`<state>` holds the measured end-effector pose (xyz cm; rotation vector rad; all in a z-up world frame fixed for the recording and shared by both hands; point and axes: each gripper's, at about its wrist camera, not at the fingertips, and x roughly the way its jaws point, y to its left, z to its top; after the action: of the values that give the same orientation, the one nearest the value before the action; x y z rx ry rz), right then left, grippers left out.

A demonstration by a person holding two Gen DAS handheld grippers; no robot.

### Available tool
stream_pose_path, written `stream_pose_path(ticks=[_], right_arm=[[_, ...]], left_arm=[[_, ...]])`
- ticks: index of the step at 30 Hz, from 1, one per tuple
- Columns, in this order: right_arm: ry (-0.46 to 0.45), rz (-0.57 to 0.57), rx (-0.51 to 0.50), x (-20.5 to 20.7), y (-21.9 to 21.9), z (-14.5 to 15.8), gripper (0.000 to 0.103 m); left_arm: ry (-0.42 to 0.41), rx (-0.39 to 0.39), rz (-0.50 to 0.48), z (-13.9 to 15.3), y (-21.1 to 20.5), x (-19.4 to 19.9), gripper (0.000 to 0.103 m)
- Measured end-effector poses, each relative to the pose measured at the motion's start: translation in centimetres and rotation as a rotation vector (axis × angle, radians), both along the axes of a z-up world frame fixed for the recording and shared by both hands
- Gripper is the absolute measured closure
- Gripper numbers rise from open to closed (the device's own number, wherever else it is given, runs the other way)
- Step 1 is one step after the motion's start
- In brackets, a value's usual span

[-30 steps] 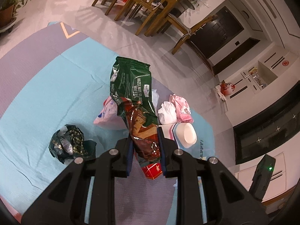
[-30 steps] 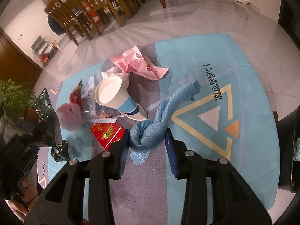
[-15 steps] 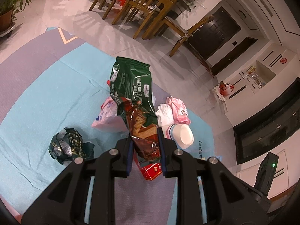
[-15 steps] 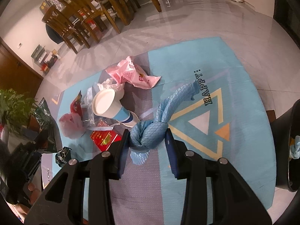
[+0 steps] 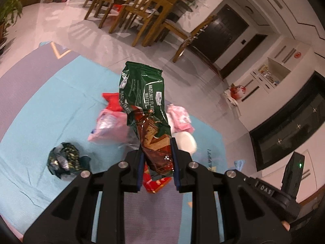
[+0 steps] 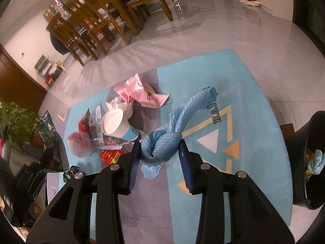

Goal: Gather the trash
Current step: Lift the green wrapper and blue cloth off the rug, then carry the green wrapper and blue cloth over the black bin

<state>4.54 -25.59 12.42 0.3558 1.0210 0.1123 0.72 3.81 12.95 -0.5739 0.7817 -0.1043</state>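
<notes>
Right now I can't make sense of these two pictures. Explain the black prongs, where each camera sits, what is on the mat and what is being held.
No robot here: a person holds a two-finger gripper in each hand, each with a fisheye camera looking along its fingers.

Left-hand view: the left gripper is shut on a green wafer wrapper.

Right-hand view: the right gripper is shut on a knotted blue cloth.

On the blue mat lie a paper cup on its side, a pink bag, a red packet, clear plastic and a crumpled dark wrapper. At the right edge stands a black bin, probably for the trash.
</notes>
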Motion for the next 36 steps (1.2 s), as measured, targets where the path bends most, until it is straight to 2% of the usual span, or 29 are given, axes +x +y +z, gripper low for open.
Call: stream_pose_path(ticks=[6,14,19,22,27,31,36], right_arm=[[-0.096,-0.072,0.006,-0.9,-3.2,2.9,0.065],[-0.228,-0.209,-0.066,-3.6,-9.0,6.8,0.065],[-0.274,-0.36,-0.062,-5.7,-14.1,7.7,0.065],[-0.265,-0.448,-0.05,-6.5,-17.2,7.5,0.065],[-0.224,-0.57,-0.016,-8.1,-21.7,6.3,0.065],[-0.16,-0.651,-0.047,-8.8,-24.4,4.6,0.065],[-0.103,-0.696,-0.079,-9.2,-26.0,3.3,0.065]], left_arm=[[-0.048,0.028,-0.076,2.2,-4.0,-0.1,0.079],[-0.106,0.023,-0.217,4.6,-12.0,-0.6,0.079],[-0.107,-0.025,-0.318,4.6,-17.9,-1.4,0.079],[-0.072,-0.047,-0.386,3.8,-21.7,-1.7,0.079],[-0.046,0.005,-0.475,2.6,-27.2,-2.4,0.079],[-0.014,0.003,-0.542,2.1,-30.9,-2.5,0.079],[-0.01,0.037,-0.583,1.5,-33.9,-2.6,0.079]])
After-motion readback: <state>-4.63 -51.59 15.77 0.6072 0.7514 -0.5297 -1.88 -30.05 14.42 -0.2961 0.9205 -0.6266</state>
